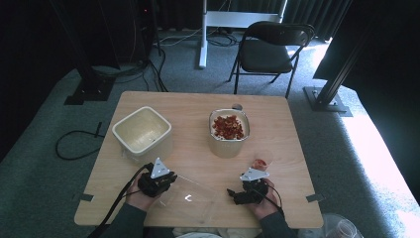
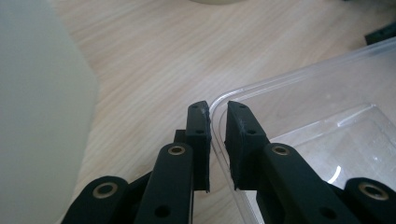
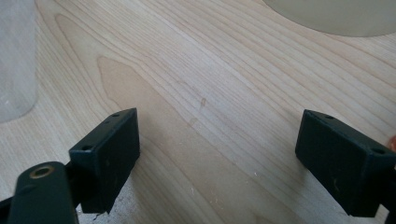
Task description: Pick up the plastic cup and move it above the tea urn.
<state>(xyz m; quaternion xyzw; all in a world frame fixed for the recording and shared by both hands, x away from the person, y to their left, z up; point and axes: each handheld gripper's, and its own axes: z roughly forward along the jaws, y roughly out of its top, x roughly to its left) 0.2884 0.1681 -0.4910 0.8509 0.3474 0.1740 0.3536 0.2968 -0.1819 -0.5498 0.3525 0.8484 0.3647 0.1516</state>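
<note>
Over the wooden table [image 1: 198, 101] now, and the left gripper [image 2: 217, 140] has its two black jaws drawn in on the rim of a clear plastic container [image 2: 322, 116], one pad outside the wall, one inside, with the thin corner edge pinched between them. From the high view that clear container [image 1: 190, 197] lies flat at the near edge of the table, between the two hands, and the left gripper [image 1: 157, 181] sits at its left corner. The right gripper [image 1: 250, 191] rests off to the container's right, just apart from it, and in its own view the right gripper [image 3: 217, 158] stands wide open with nothing but bare wood grain between the pads. Around them: a cream square tub [image 1: 142, 131] just beyond the left hand, close enough to fill the left side of the left gripper view as a pale wall; a second cream tub [image 1: 229, 134] at mid-table, heaped with red and orange pieces; and a small clear cup [image 1: 261, 161] holding some of the same red bits, just ahead of the right gripper. Nothing lies between the left jaws and the rim they hold. No readable writing anywhere, only a small pale mark on the container's base. Beyond the table there is grey carpet, a black folding chair [image 1: 270, 49], black cables [image 1: 74, 144] on the floor, dark curtains and a patch of sunlight at the right.
</note>
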